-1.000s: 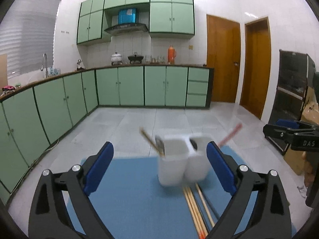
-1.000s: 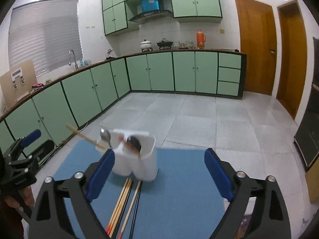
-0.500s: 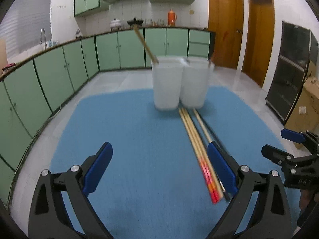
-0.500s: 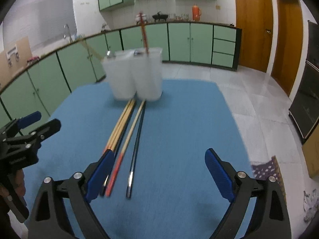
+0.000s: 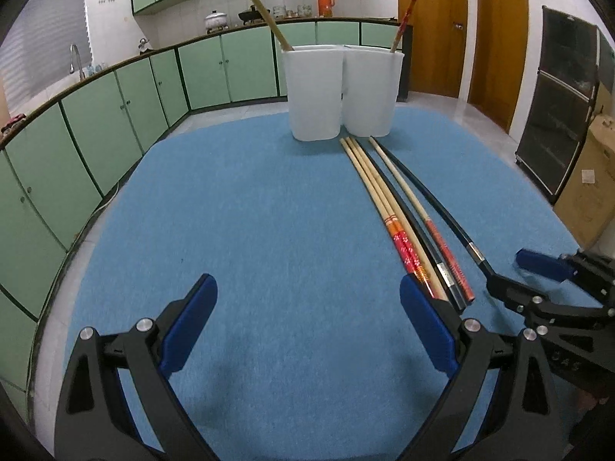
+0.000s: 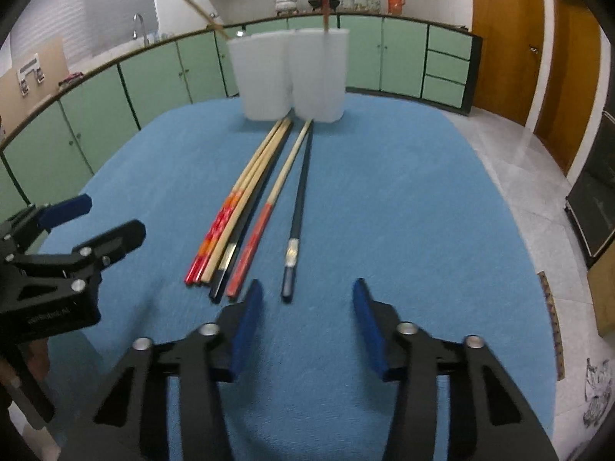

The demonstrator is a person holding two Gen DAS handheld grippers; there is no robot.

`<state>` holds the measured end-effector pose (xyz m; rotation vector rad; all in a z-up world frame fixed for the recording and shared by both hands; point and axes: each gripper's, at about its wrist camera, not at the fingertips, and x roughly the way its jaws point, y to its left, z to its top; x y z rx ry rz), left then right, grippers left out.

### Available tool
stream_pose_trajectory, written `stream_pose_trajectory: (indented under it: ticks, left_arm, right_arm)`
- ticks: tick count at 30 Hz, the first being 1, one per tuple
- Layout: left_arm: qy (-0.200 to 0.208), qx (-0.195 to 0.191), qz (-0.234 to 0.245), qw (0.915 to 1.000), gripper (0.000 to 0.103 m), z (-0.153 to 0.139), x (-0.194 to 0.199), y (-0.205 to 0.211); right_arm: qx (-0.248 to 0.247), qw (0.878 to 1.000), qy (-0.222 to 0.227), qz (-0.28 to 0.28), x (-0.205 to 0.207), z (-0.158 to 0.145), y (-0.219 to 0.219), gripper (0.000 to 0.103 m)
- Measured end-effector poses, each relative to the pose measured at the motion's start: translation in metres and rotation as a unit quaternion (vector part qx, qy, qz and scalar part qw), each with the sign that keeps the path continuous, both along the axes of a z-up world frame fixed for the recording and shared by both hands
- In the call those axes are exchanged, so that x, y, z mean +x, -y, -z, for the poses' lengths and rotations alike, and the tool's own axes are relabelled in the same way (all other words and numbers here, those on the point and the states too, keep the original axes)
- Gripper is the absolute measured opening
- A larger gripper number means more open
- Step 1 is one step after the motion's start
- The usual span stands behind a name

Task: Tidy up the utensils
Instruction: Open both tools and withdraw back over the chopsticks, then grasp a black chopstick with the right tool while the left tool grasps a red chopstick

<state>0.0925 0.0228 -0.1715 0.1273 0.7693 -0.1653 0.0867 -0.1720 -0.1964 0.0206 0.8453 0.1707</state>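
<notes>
Several chopsticks (image 5: 399,207) lie side by side on a blue mat (image 5: 250,230), pointing at a white two-part holder (image 5: 342,92) at the far edge; they also show in the right wrist view (image 6: 250,199). One wooden chopstick (image 5: 267,17) and one red chopstick (image 5: 405,15) stand in the holder (image 6: 288,73). A separate black chopstick (image 6: 298,207) lies rightmost. My left gripper (image 5: 307,322) is open and empty, left of the chopstick ends. My right gripper (image 6: 305,322) is open and empty, just short of the black chopstick's near end.
The mat covers a table with its edges close on all sides. Green kitchen cabinets (image 5: 115,115) run along the left and back. Wooden doors (image 5: 496,38) and a dark cabinet (image 5: 557,123) stand at the right.
Both grippers have come down and in toward the mat and now look along it at the chopsticks. The right gripper's jaws have narrowed.
</notes>
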Motion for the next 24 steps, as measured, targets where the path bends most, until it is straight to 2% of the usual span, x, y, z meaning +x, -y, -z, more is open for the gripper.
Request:
stream_pose_trajectory:
  ticks: [6,10,15,20,24]
  left_arm:
    - [-0.014,-0.015,0.008,0.9998,0.093,0.005,0.001,0.009]
    - [-0.039,-0.026,0.019,0.9987,0.093,0.012,0.004,0.018]
    - [-0.047,-0.027,0.032,0.998,0.093,0.015,0.004,0.028]
    - [-0.062,-0.006,0.035,0.9975,0.093,0.023,0.008,0.038]
    - [-0.083,-0.013,0.034,0.9959,0.093,0.029,0.014,0.039]
  right_arm:
    - [-0.004,1.0,-0.009,-0.006,0.007,0.001,-0.006,0.029]
    - [-0.011,1.0,-0.012,-0.009,0.01,0.001,-0.01,0.007]
    - [-0.018,1.0,-0.01,-0.011,0.008,0.001,-0.007,0.007]
    - [0.002,1.0,-0.013,-0.008,0.007,0.001,0.002,0.007]
    - [0.006,1.0,-0.012,-0.008,0.007,0.002,0.002,0.007]
